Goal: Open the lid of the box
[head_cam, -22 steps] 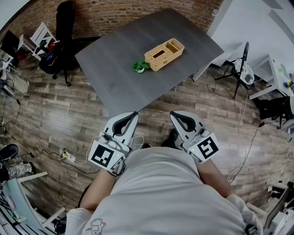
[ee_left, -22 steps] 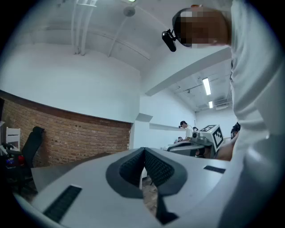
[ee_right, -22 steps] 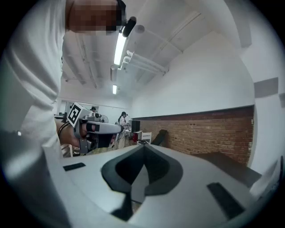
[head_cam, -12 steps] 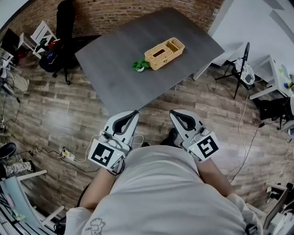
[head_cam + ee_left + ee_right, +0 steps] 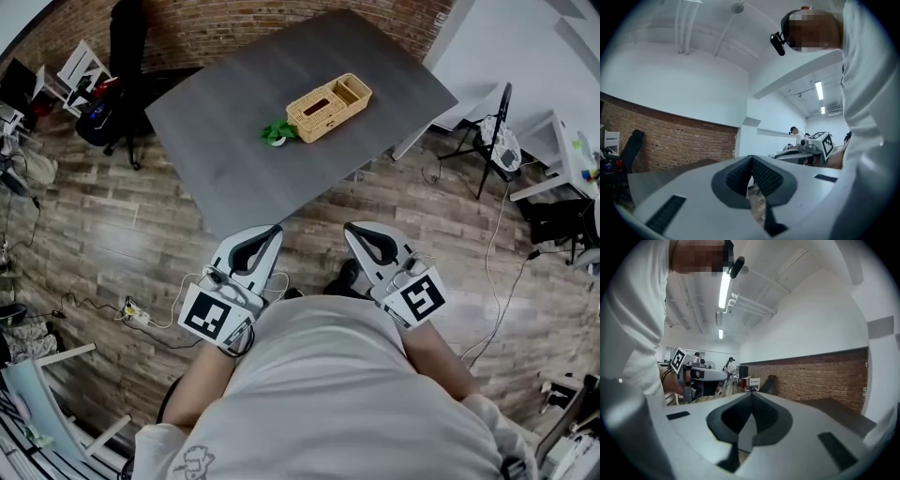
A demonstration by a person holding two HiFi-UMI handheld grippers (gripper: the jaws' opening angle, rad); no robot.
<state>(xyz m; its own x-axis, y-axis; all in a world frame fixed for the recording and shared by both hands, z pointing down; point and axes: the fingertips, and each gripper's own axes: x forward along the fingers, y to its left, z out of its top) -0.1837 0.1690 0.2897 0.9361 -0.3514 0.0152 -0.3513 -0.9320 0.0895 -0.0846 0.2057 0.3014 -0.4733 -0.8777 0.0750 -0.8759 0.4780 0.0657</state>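
Observation:
A woven wicker box [image 5: 328,107] with a slotted lid lies on the grey table [image 5: 234,141], far ahead of me in the head view. A small green plant [image 5: 277,132] sits at its left end. Both grippers are held close to my body, well short of the table. My left gripper [image 5: 274,231] is shut with nothing in it; its tips meet in the left gripper view [image 5: 751,158]. My right gripper [image 5: 350,228] is shut and empty too, tips touching in the right gripper view [image 5: 752,394].
The table stands on a wooden plank floor [image 5: 112,234]. A black office chair [image 5: 122,84] and a brick wall [image 5: 244,28] lie beyond its far left. A folding stand [image 5: 492,141] and cables are at the right, a power strip [image 5: 136,317] at the left.
The table and box have shifted slightly left and up in the head view as my head moved. Both grippers stay shut in the same place by my body.

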